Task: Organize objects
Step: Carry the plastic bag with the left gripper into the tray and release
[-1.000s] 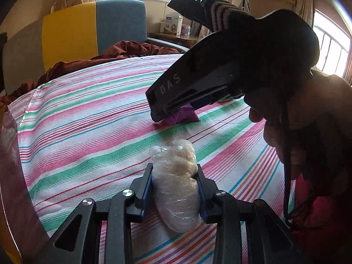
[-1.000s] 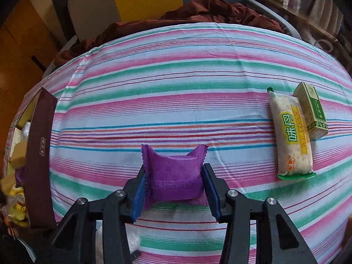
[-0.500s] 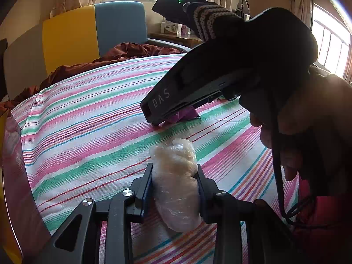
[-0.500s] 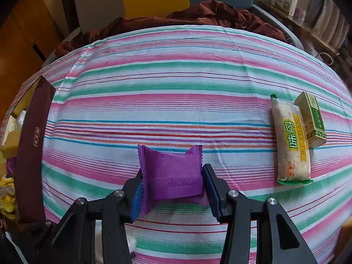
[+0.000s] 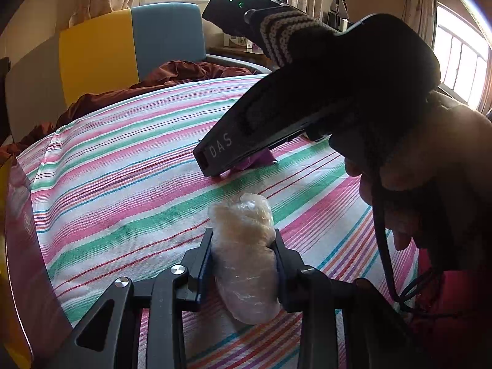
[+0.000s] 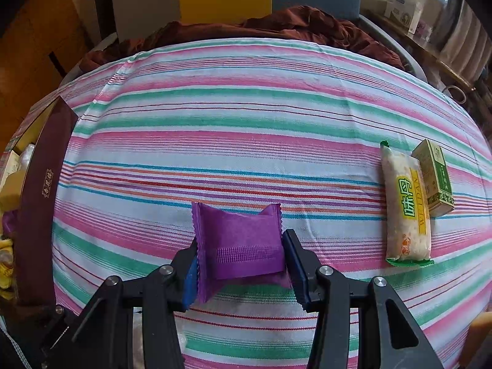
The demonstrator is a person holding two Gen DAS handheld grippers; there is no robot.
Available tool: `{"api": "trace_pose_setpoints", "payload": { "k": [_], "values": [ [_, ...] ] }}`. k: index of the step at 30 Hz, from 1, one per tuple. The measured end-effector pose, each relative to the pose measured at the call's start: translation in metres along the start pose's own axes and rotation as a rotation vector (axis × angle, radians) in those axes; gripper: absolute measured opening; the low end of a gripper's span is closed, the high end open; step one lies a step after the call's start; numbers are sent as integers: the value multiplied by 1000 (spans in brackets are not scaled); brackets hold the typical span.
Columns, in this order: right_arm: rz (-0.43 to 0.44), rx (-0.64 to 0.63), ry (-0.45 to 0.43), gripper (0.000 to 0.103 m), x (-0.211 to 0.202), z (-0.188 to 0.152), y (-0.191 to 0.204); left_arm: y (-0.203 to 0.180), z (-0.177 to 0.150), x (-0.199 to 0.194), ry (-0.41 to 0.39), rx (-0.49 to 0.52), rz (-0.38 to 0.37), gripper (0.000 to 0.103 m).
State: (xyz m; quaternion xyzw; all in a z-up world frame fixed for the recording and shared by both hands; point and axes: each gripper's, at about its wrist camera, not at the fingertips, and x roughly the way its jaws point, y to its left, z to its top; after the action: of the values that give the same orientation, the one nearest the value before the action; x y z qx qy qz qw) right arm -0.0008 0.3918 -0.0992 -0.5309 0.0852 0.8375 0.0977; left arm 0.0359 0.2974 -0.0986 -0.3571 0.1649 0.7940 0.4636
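Note:
My left gripper (image 5: 243, 246) is shut on a clear plastic-wrapped pale lump (image 5: 246, 255) and holds it just over the striped tablecloth (image 5: 123, 178). My right gripper (image 6: 240, 261) is shut on a purple snack packet (image 6: 238, 246), held low over the cloth. In the left wrist view the right gripper's black body, marked DAS, crosses the upper right, with a bit of the purple packet (image 5: 258, 161) under it. A dark maroon box (image 6: 40, 203) with several items inside stands at the far left.
A long white-and-yellow snack pack (image 6: 406, 212) and a small green box (image 6: 433, 178) lie side by side on the right of the cloth. A dark red cloth (image 6: 276, 24) and a yellow and blue chair back (image 5: 129, 46) are beyond the table.
The right gripper has lifted and tilted with the purple packet, drifting a little left. The left gripper keeps the wrapped lump in about the same place.

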Motion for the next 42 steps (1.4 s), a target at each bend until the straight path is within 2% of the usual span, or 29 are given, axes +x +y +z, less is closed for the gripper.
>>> {"api": "trace_pose_setpoints", "payload": {
  "k": [6,8,11,16,22,25,28,31,34,37,41,42],
  "values": [
    [-2,-10,-8,49,1,0,1,1,0,-8,27,15,9,32],
    [-4,-15,-11,49,1,0,1,6,0,-19,36,-14,-9,32],
    [-3,-20,-15,49,0,0,0,19,6,-50,-19,-50,-28,32],
    [-16,-31,-21,49,1,0,3,60,16,-109,-121,-168,42,32],
    [-37,-42,-28,49,0,-1,6,162,-1,-143,-157,-407,240,32],
    [-43,-47,-29,49,0,-1,7,215,-25,-151,-134,-558,341,33],
    [-45,-48,-29,49,0,-1,7,243,-47,-165,-109,-658,401,33],
    [-48,-51,-29,49,0,-1,9,254,-56,-166,-83,-670,442,33],
    [-50,-52,-30,49,-1,-2,9,265,-60,-160,-40,-679,440,34],
    [-51,-53,-30,49,0,-2,10,272,-67,-158,-12,-685,471,34],
    [-53,-56,-31,49,0,-2,10,281,-73,-155,24,-694,511,40],
    [-53,-57,-31,49,0,-2,10,284,-74,-153,32,-696,512,44]
  ]
}}
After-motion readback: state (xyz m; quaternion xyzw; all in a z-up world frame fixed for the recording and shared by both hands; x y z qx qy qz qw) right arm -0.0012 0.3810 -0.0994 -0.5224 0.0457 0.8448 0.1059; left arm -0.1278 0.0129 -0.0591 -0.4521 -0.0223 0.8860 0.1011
